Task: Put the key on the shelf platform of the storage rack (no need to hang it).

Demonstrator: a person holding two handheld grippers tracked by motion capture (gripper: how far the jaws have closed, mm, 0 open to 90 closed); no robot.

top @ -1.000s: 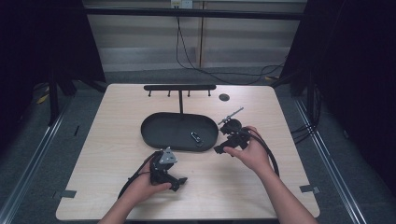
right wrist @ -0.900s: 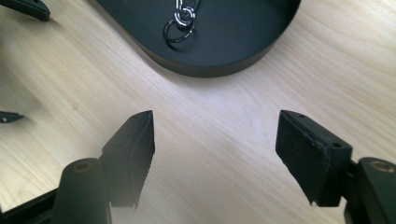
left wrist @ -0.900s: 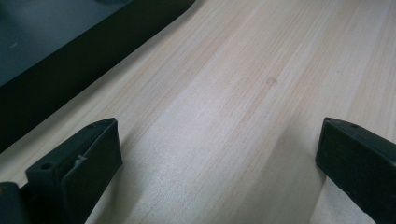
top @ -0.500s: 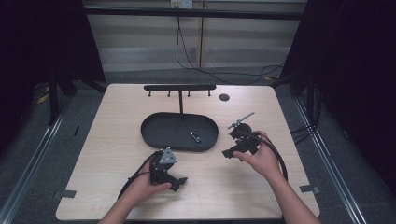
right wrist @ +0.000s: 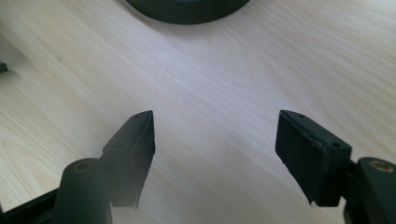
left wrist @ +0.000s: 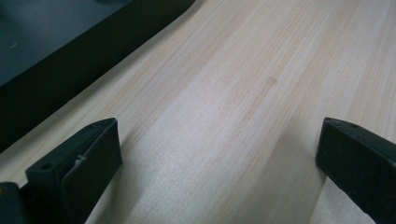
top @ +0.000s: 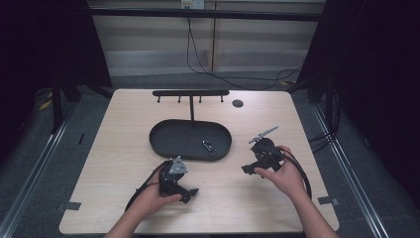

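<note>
A black oval tray [top: 173, 140] lies mid-table with a small metal clip [top: 208, 146] in its right part. Behind it stands a black hook rack [top: 190, 92] on a post. My left gripper [top: 186, 191] rests low on the wood just in front of the tray, held in a hand. In the left gripper view its jaws [left wrist: 218, 126] stand wide open over bare wood, the tray wall [left wrist: 70, 60] at the upper left. My right gripper [top: 250, 167] hovers to the right of the tray, open [right wrist: 215, 116] with nothing between its fingers; the tray edge [right wrist: 187, 9] shows ahead.
A small dark round spot [top: 237, 103] marks the table near its far edge, right of the rack. Cables trail from both grippers toward the front edge. Metal rails [top: 34, 163] run along the floor on both sides of the table.
My right gripper has drawn back from the tray's right end, moving right and toward the person. The left gripper has stayed where it was.
</note>
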